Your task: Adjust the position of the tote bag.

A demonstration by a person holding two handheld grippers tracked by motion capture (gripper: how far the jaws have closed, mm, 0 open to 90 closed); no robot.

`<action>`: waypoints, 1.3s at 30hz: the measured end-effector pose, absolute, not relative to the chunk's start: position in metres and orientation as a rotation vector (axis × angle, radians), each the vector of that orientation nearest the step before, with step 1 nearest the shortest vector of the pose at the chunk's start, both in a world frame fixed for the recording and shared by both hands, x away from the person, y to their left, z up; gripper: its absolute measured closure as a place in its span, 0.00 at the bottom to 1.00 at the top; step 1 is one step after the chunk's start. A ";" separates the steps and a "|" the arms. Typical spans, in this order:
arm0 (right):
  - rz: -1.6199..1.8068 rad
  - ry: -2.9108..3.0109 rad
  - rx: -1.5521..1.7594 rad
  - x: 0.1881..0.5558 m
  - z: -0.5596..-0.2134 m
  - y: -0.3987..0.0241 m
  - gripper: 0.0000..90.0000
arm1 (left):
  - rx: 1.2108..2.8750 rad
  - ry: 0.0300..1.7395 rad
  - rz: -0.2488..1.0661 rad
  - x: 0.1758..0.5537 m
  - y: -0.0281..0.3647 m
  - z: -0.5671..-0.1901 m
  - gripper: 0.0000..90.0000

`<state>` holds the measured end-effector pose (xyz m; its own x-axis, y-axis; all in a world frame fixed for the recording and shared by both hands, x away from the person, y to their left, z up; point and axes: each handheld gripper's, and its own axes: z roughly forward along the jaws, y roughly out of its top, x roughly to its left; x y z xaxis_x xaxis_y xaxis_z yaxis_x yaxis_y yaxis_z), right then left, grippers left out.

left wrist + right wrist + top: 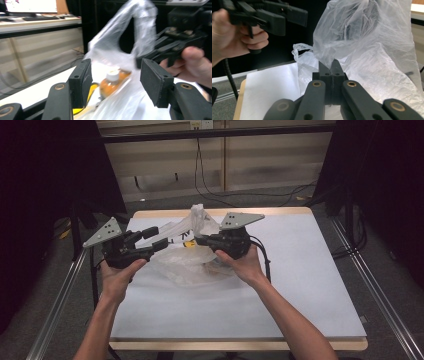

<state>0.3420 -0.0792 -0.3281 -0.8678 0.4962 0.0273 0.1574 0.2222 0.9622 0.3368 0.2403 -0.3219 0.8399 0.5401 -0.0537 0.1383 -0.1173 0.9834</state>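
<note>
A clear plastic bag lies crumpled on the white table, one handle loop raised. Inside it lies a bottle of orange liquid with a white cap, next to something yellow. My right gripper is shut on a fold of the bag's film and holds that part up. At the bag's left side, my left gripper is open. Its pads stand apart and touch nothing, with the bottle in sight between them.
Black cables trail over the floor behind the table. Metal rails run along both sides, with dark curtains beyond them. The near half of the table is bare white surface. A desk with a monitor stands far off.
</note>
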 end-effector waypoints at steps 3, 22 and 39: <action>1.723 2.178 0.624 0.340 -0.326 -0.091 1.00 | 1.684 0.560 0.381 0.338 0.245 -0.329 0.48; 1.774 2.007 0.720 0.332 -0.325 -0.156 1.00 | 1.633 0.591 0.462 0.329 0.284 -0.318 0.45; 1.739 1.948 0.753 0.325 -0.323 -0.187 1.00 | 1.513 0.712 0.570 0.326 0.325 -0.314 0.32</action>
